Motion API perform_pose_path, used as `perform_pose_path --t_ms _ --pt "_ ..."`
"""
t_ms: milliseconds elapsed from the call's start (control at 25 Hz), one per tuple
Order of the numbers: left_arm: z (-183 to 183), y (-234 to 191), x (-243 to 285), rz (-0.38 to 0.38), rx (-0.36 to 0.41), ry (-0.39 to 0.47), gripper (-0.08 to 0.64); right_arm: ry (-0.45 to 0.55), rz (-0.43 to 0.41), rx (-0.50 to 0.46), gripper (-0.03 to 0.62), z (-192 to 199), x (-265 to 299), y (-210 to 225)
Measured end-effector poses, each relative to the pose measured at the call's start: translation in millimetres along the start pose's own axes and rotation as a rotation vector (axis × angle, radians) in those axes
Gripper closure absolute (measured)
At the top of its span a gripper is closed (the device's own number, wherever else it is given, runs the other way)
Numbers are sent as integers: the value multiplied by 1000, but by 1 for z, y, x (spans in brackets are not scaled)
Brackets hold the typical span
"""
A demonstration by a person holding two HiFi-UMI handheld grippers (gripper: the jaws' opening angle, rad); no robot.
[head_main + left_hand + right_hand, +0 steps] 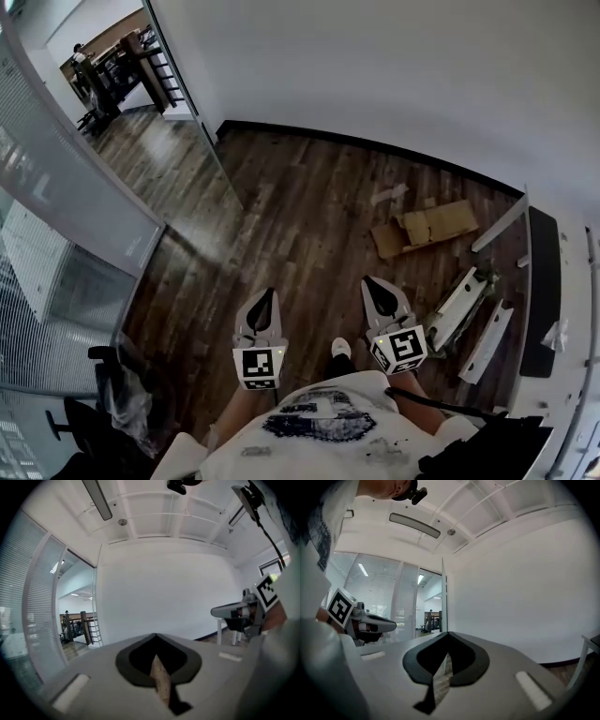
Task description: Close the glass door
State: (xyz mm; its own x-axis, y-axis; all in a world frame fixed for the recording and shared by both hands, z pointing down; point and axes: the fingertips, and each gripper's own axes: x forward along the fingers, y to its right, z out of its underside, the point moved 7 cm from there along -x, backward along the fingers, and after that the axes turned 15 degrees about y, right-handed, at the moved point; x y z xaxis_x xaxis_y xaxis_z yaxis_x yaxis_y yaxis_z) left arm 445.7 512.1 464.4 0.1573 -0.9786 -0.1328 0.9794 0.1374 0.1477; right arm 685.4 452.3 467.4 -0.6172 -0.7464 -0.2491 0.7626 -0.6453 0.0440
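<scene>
Head view, grippers: the left gripper (263,300) and right gripper (378,291) are pointing forward side by side over the wooden floor (309,216), touching nothing.
Head view, door: the glass door (223,164) is standing open ahead on the left, well apart from both grippers.
Head view, room: bare floor is lying ahead; cardboard (427,228) and white panels (469,319) are crowding the right.
Left gripper view: its jaws are pressing together, empty.
Right gripper view: its jaws are sitting closed, empty; the door's edge is standing upright ahead.

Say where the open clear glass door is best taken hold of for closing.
Likely the free upright edge of the clear glass door, the one nearest the person, approached from the room side: it stands swung into the room, and no handle shows.
</scene>
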Motion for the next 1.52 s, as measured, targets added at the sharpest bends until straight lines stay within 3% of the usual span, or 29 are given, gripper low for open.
perform_pose_path --t_ms 520,760,1160,1520 --pt "16 11 91 -3 19 -31 558 -26 -32 21 594 20 49 71" --pt "25 13 121 -39 42 -45 558 -34 -57 51 594 35 64 100" --pt "32 -1 146 -69 48 -58 558 -41 -73 71 594 49 95 114" --pt "50 -34 220 -70 30 -28 558 -65 -63 54 594 70 163 147"
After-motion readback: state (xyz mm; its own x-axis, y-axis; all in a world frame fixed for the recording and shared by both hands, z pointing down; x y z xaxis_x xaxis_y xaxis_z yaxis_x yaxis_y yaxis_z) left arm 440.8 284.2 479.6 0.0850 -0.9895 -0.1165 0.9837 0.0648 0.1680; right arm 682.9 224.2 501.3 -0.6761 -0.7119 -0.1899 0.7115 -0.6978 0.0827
